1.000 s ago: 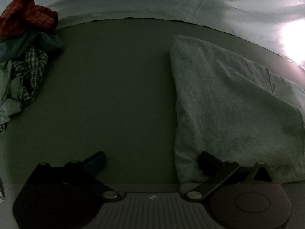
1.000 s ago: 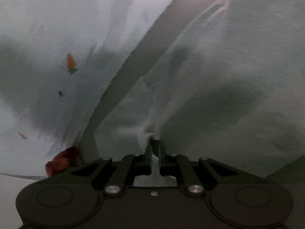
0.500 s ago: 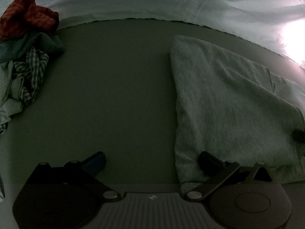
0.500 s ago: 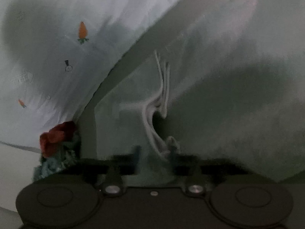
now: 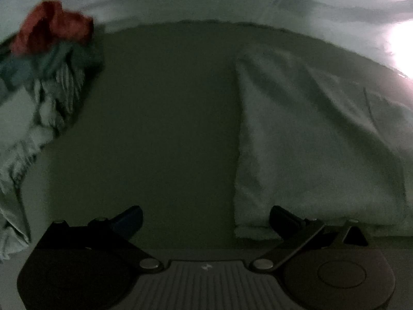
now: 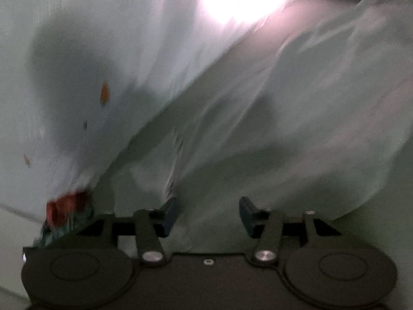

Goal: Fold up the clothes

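Left wrist view, left to right: pile of unfolded clothes [image 5: 49, 82] at the far-left edge of the dark mat [image 5: 165, 118], red piece on top, checked one under it, pale cloth trailing down the left edge; bare mat in the middle; folded pale towel [image 5: 309, 149] on the right half of the mat, long axis running from the near edge away toward the far-right corner, its straight folded edge facing the middle; left gripper [image 5: 206, 219] spread wide and empty, its left finger over bare mat, its right finger over the towel's near-left corner, touching or just above it, can't tell; right wrist view: right gripper [image 6: 207, 213] jaws opening, towel [image 6: 296, 134] lies right in front and under the gap but the pads aren't pinching it, so released; pile [image 6: 67, 211] shows low left, well apart from this gripper; judgement: next piece has to come from the pile, which lies to the left, so the left hand is the nearer one; hard to make out: right view heavily motion-blurred, towel edges smeared; bright glare hides the far-right corner in both views; pile cut off by the left edge of frame; patterned bedsheet [image 6: 85, 59] beyond the mat only partly seen
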Available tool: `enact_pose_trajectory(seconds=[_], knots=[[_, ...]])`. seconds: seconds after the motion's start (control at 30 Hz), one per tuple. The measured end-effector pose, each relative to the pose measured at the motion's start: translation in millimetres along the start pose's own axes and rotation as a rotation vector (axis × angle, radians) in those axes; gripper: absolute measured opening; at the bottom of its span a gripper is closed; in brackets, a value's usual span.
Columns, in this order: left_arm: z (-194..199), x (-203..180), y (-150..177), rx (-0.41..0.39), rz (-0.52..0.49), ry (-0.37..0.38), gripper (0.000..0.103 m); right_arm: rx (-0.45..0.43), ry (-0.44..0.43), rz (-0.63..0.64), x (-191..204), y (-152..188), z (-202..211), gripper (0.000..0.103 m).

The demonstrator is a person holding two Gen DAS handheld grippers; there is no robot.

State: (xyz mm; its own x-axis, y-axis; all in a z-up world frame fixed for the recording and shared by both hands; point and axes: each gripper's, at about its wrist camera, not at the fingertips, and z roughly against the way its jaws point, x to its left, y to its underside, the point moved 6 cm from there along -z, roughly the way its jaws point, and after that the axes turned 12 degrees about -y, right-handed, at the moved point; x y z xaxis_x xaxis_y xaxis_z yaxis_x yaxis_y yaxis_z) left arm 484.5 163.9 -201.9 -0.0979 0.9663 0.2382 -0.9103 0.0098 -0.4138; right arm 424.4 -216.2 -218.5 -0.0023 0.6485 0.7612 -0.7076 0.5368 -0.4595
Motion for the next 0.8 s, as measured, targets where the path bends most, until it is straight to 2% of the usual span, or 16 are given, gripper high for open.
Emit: enact_pose_trajectory(seconds=[0.07, 0.1, 0.23, 0.37, 0.5, 0.73, 0.8], knots=[[12.2, -10.1, -6.0, -0.013, 0.030, 0.013, 0.103, -0.069, 0.036, -0.005, -21.1, -14.2, 28.3, 0.071], [19.6, -17.9, -10.7, -0.025, 0.046, 0.031, 0.103, -0.108, 0.055, -0.026, -35.9, -21.2, 43.6, 0.073], [41.6, -59.4, -30.9, -0.068, 0.035, 0.090, 0.103, -0.260, 0.137, -0.152, -101.9, -47.8, 96.9, 0.074], [38.7, -106.5, -38.8, -0.043, -0.027, 0.101, 0.103, -0.423, 0.238, -0.214, -159.3, -79.1, 142.2, 0.070], [26.9, -142.4, -38.3, -0.015, -0.086, 0.060, 0.103, -0.437, 0.363, -0.159, -199.9, -111.8, 159.6, 0.069], [4.9, -161.6, -32.6, 0.057, -0.144, -0.029, 0.103, -0.428, 0.414, -0.145, -239.1, -142.2, 141.7, 0.069], [1.2, -161.7, -32.0, 0.069, -0.130, -0.025, 0.103, -0.449, 0.410, -0.149, -240.6, -148.5, 138.7, 0.067]])
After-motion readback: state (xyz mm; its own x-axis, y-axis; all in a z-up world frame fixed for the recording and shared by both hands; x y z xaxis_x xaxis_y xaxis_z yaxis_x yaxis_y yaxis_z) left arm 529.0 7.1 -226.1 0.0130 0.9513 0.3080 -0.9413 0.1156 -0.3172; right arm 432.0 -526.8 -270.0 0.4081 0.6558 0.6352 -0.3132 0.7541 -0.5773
